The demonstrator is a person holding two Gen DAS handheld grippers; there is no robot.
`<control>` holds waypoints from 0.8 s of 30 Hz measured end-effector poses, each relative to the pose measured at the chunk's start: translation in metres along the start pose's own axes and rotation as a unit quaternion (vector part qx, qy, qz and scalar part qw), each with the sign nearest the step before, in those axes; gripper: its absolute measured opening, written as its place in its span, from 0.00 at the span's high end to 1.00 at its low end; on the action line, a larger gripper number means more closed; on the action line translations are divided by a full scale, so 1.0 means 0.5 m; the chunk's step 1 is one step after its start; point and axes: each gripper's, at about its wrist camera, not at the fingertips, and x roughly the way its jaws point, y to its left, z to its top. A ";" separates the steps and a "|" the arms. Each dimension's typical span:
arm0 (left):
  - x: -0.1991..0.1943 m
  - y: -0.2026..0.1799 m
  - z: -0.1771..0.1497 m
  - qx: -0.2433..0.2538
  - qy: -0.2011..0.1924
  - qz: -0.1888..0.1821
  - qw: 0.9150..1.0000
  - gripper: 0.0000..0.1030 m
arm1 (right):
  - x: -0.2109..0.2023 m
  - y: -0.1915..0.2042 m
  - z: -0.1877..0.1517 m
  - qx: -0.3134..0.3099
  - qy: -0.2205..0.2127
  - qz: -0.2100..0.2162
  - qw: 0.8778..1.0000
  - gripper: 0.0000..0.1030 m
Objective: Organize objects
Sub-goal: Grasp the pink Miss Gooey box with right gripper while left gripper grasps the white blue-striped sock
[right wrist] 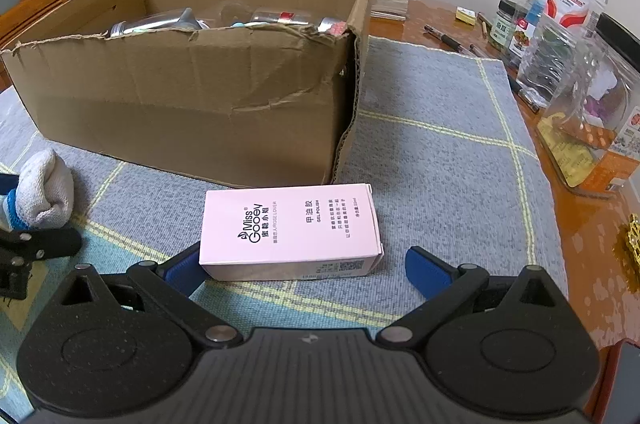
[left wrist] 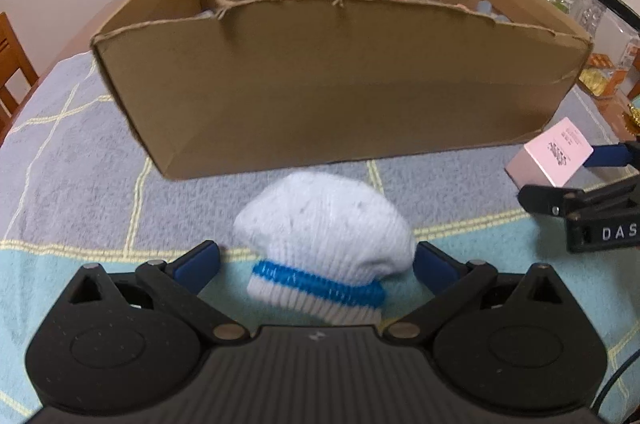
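The pink box (right wrist: 290,230) near the cardboard carton reads "Miss Gooey", "ROSE LOVER" and "GEL POLISH", with Chinese characters beside. The right gripper (left wrist: 600,220) body shows "DAS" in white letters.

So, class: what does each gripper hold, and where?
Nothing is held. The left gripper stands open around the sock near its cuff; the right gripper open around the pink box.

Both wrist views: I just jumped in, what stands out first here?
The big open cardboard box fills the middle of the cloth-covered table, with bottles and jars already inside. Before it, a rolled white sock with a blue band sits between the open left gripper, and a pink gel-polish box lies between the open right gripper.
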 end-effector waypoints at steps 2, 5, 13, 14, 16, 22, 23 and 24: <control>0.003 0.002 0.002 0.004 -0.004 -0.004 1.000 0.01 | 0.000 0.000 0.000 -0.002 -0.002 0.001 1.000 0.00; 0.002 0.007 0.005 0.012 -0.007 -0.017 1.000 0.05 | 0.000 0.000 0.000 -0.003 -0.003 0.003 1.000 0.00; -0.001 0.012 0.003 0.024 -0.014 -0.022 0.999 0.08 | 0.000 0.001 0.003 -0.011 0.002 0.010 1.000 0.00; -0.002 0.011 0.007 0.021 -0.014 -0.021 0.999 0.08 | 0.001 0.001 0.006 -0.013 0.005 0.011 1.000 0.00; 0.001 0.012 0.012 0.018 -0.014 -0.018 1.000 0.08 | 0.006 0.003 0.014 -0.017 0.010 0.014 1.000 0.00; 0.004 0.012 0.016 0.020 -0.011 -0.020 1.000 0.09 | 0.019 0.014 0.035 -0.024 0.032 0.019 0.999 0.00; 0.007 0.010 0.020 0.020 -0.009 -0.021 1.000 0.09 | 0.020 0.015 0.038 -0.025 0.037 0.020 0.999 0.00; 0.020 -0.004 0.035 0.021 -0.007 -0.021 1.000 0.09 | 0.022 0.017 0.042 -0.026 0.041 0.021 0.999 0.00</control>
